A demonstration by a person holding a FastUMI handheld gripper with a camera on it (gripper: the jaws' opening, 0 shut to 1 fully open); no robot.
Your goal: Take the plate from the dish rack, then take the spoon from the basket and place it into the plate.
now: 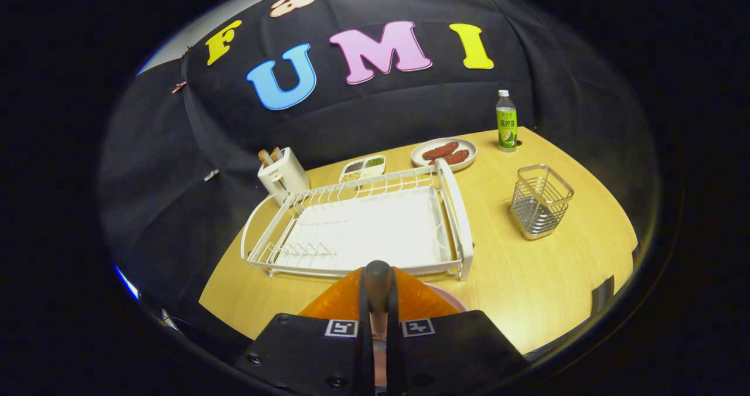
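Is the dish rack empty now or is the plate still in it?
Empty: the white dish rack has bare slots and tray, no plate in it. The gripper, just before the rack, is shut on a dark handle.

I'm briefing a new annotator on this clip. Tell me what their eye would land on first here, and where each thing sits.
First is the gripper, its fingers closed on a dark spoon handle, with the orange spoon bowl spreading over a pink plate just beneath. Just beyond the fingers lies the white dish rack, with no dishes in it. To its right stands a wire basket on the wooden table.
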